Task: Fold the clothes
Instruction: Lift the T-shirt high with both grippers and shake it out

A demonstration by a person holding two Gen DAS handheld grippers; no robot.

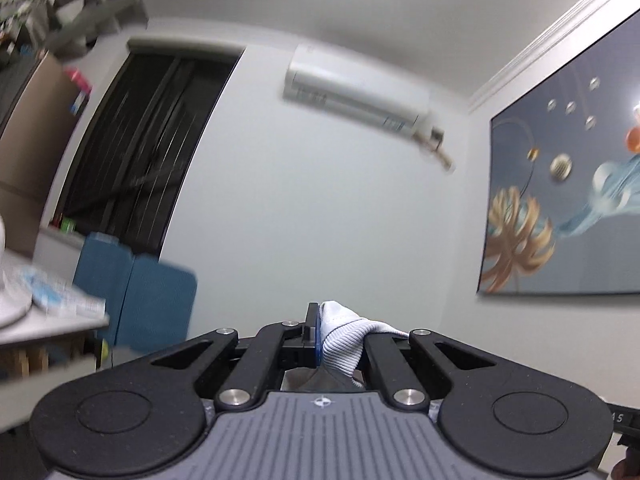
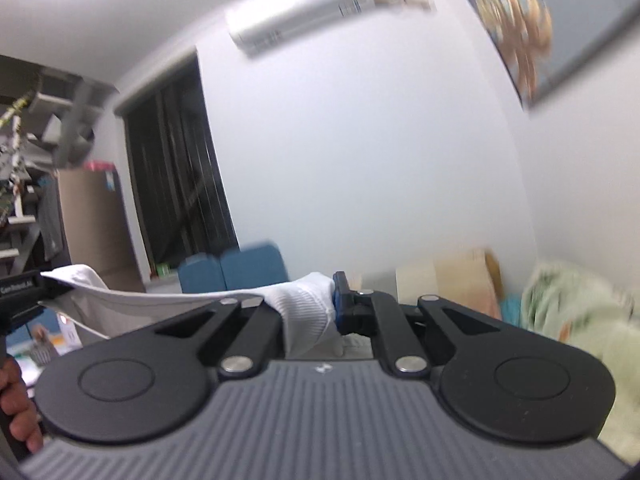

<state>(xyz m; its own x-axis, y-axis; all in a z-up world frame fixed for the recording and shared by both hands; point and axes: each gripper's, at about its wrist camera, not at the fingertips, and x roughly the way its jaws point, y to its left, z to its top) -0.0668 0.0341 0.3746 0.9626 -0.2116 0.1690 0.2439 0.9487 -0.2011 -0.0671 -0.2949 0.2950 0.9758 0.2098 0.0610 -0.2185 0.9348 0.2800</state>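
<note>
Left claw (image 1: pixel 340 332) and right claw (image 2: pixel 316 304) clamped, seemingly level.

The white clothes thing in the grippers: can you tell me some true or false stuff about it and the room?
1. Both grippers are shut on the white garment. True: the left gripper and the right gripper each pinch a ribbed edge of it.
2. The garment lies flat on a table. False: it hangs stretched in the air between the two grippers.
3. An air conditioner is mounted high on the wall. True.
4. The picture on the wall shows a red car. False: it shows golden leaves and round shapes on grey-blue.
5. The window looks bright and sunny. False: it is dark.
</note>
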